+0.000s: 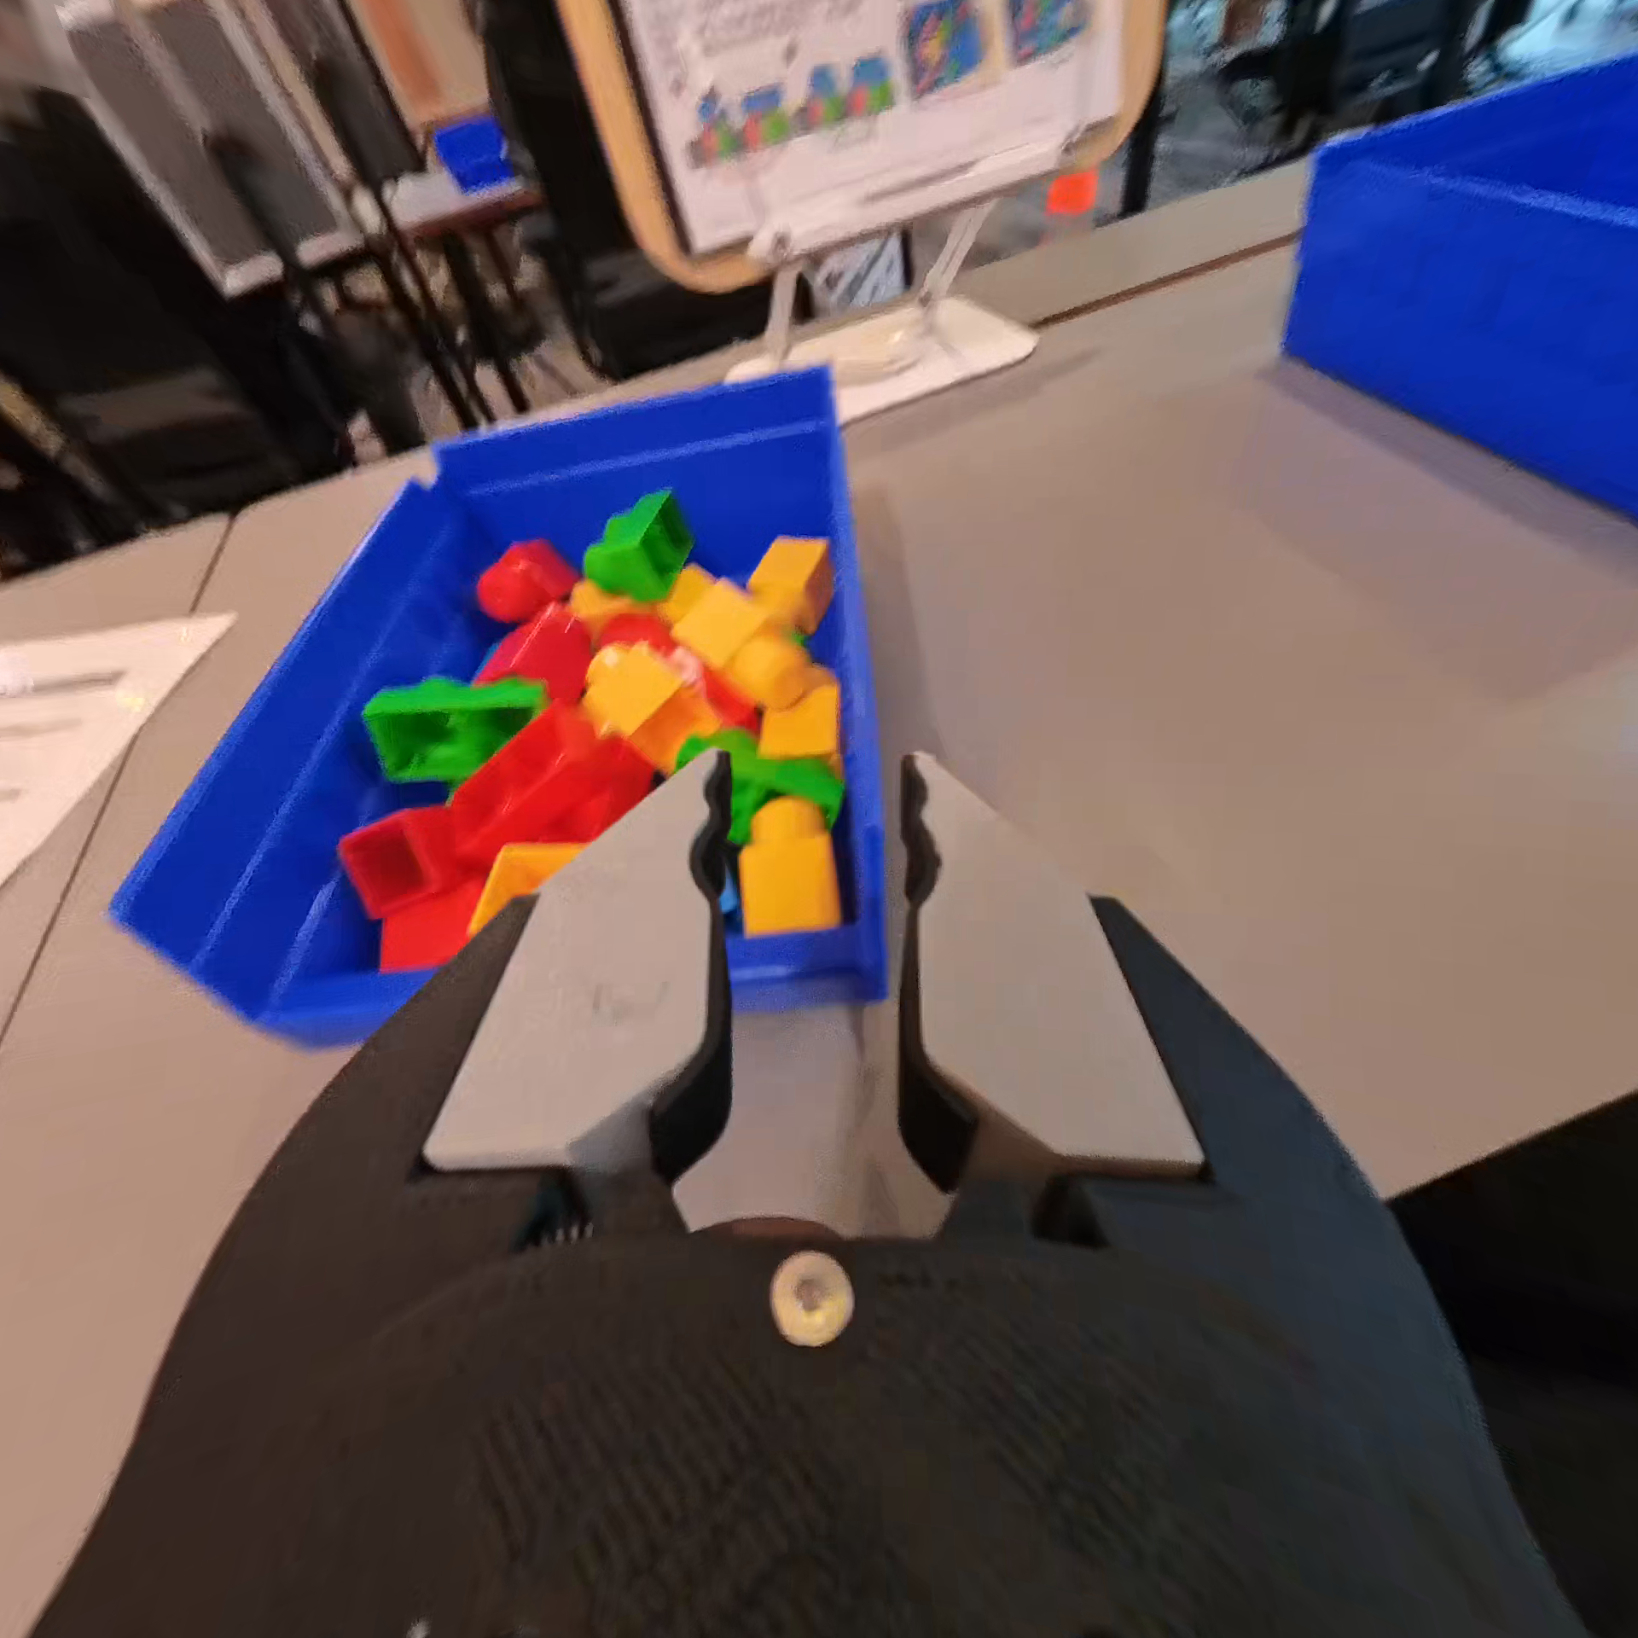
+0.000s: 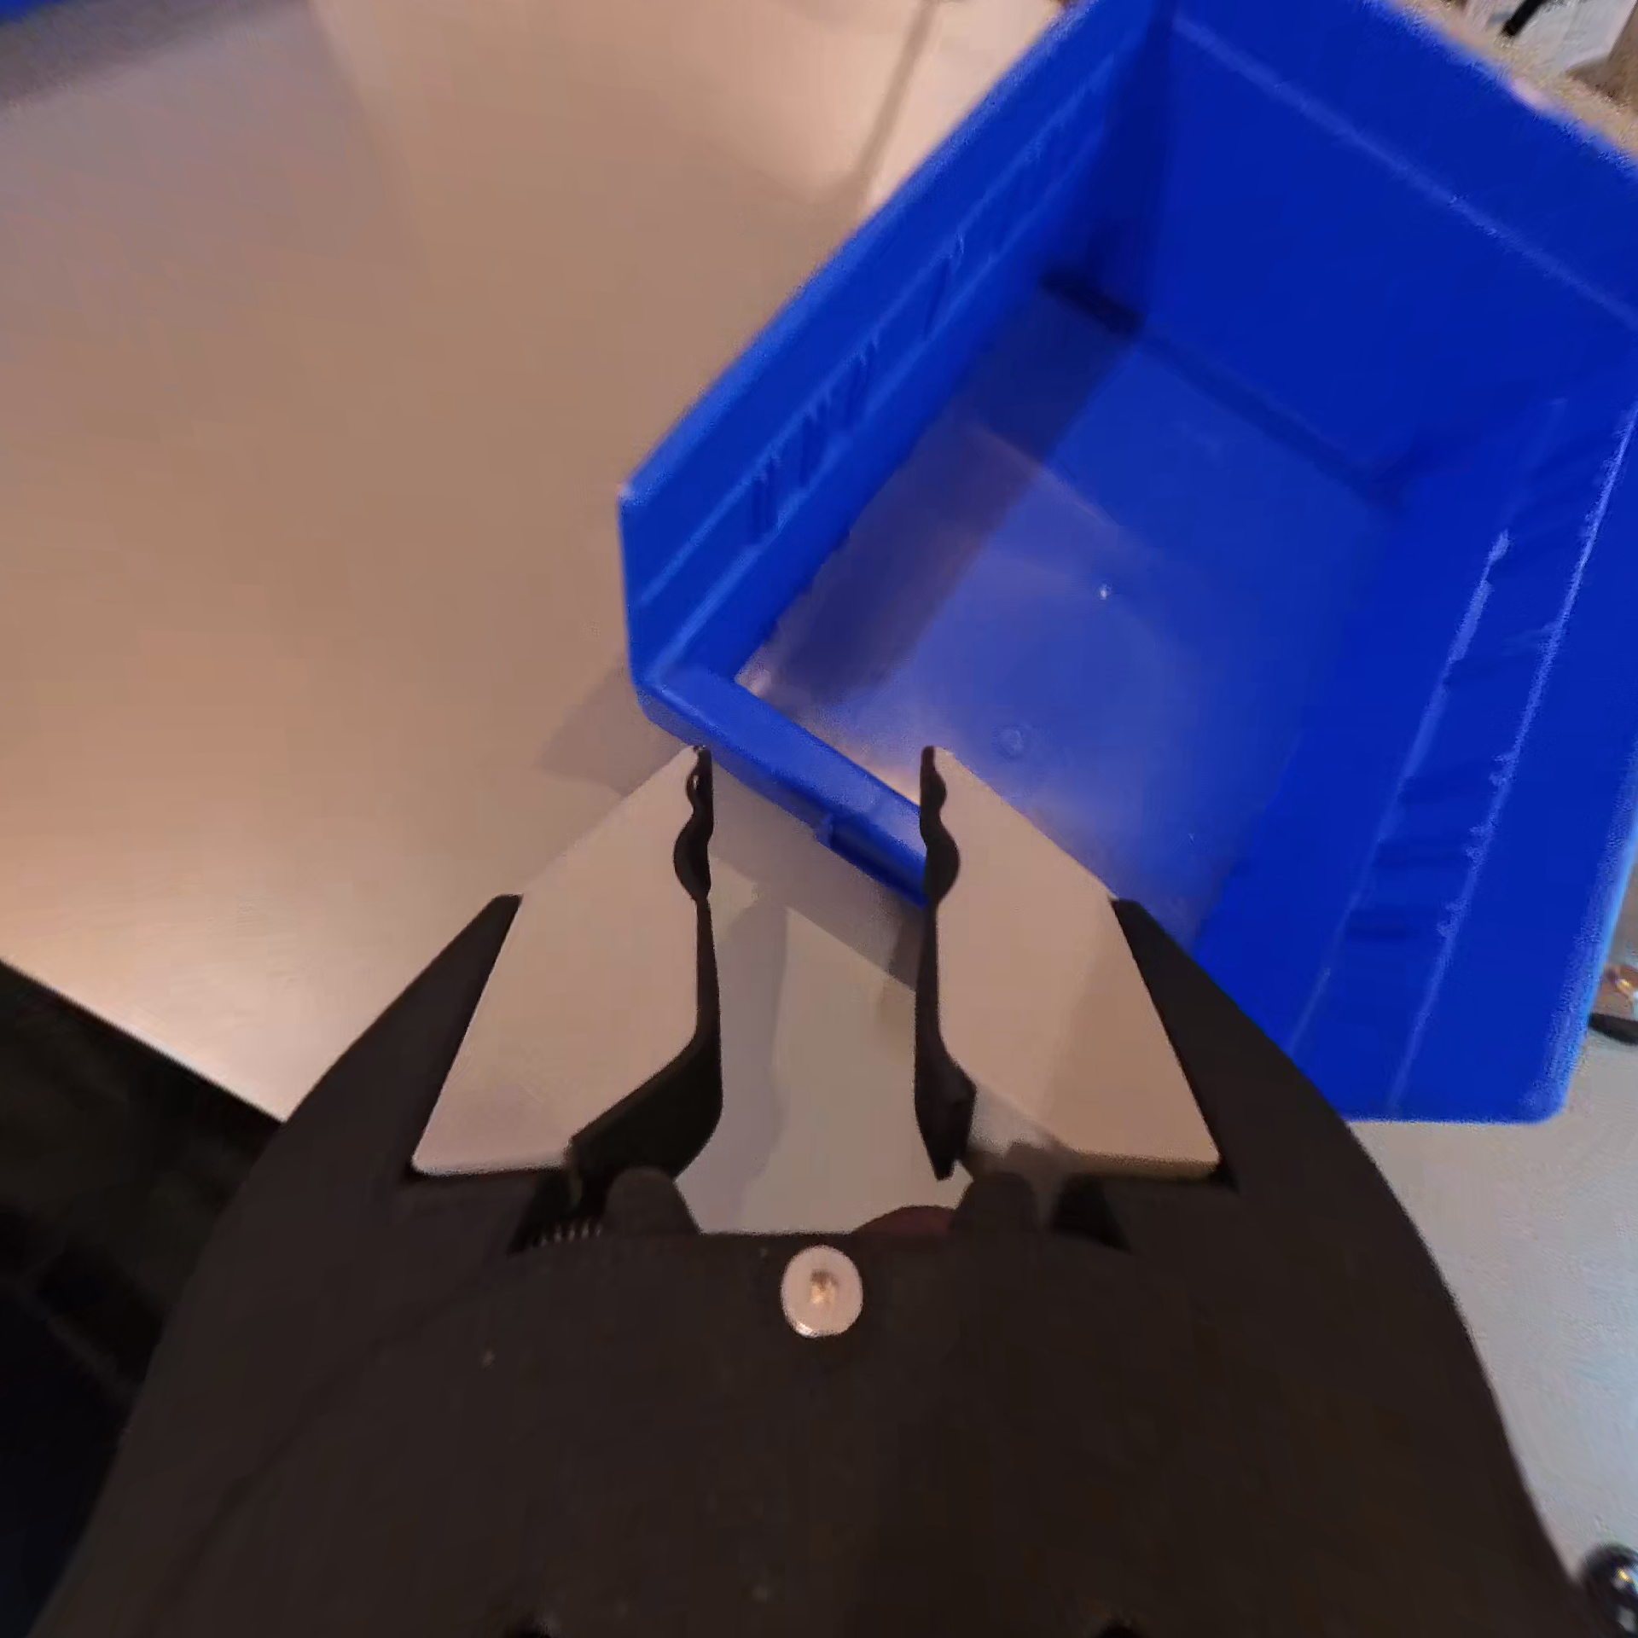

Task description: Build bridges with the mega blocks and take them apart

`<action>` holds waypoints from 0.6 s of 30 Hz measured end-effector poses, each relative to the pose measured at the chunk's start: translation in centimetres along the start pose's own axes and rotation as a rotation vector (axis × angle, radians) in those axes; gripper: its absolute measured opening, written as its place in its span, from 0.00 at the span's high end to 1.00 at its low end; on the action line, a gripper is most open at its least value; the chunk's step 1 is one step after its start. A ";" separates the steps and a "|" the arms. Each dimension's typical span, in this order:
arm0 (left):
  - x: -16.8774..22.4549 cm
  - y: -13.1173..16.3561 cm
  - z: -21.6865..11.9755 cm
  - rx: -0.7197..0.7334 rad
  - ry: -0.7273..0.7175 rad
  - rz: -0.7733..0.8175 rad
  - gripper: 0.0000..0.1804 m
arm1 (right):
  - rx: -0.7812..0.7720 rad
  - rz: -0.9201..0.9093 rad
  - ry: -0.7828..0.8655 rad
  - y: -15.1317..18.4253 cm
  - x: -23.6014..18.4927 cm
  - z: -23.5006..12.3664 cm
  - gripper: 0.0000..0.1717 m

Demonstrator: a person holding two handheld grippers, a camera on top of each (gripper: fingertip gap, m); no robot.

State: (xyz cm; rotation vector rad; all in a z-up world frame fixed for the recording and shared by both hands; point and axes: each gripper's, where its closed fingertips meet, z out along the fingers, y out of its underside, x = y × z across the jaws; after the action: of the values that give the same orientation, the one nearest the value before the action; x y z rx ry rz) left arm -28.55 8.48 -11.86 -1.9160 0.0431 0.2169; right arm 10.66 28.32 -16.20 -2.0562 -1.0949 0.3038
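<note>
In the left wrist view a small blue bin (image 1: 266, 851) on the grey table holds several red, yellow and green mega blocks (image 1: 620, 700). My left gripper (image 1: 815, 780) hovers above the bin's near right corner, jaws apart with nothing between the pads; a yellow block (image 1: 789, 873) lies in the bin below the gap. In the right wrist view my right gripper (image 2: 811, 771) is open and holds nothing, above the near rim of a large blue bin (image 2: 780, 771) with nothing inside.
A picture board on a clear stand (image 1: 877, 124) stands behind the small bin. The large blue bin also shows at the right in the left wrist view (image 1: 1462, 292). White paper (image 1: 71, 709) lies at the left. The grey table (image 1: 1197, 665) stretches between the bins; its front edge is near. The left gripper's tips are roughly 45 centimetres from the right gripper's.
</note>
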 end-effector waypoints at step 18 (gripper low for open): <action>7.9 -3.0 5.0 0.025 0.188 -0.064 0.75 | 0.146 -0.112 -0.130 -6.9 -12.5 5.8 0.67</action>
State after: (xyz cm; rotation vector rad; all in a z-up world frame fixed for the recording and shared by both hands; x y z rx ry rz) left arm -21.00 14.79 -12.11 -1.9043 0.1097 -0.0065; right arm -4.09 23.79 -16.83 -1.8602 -1.2247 0.4525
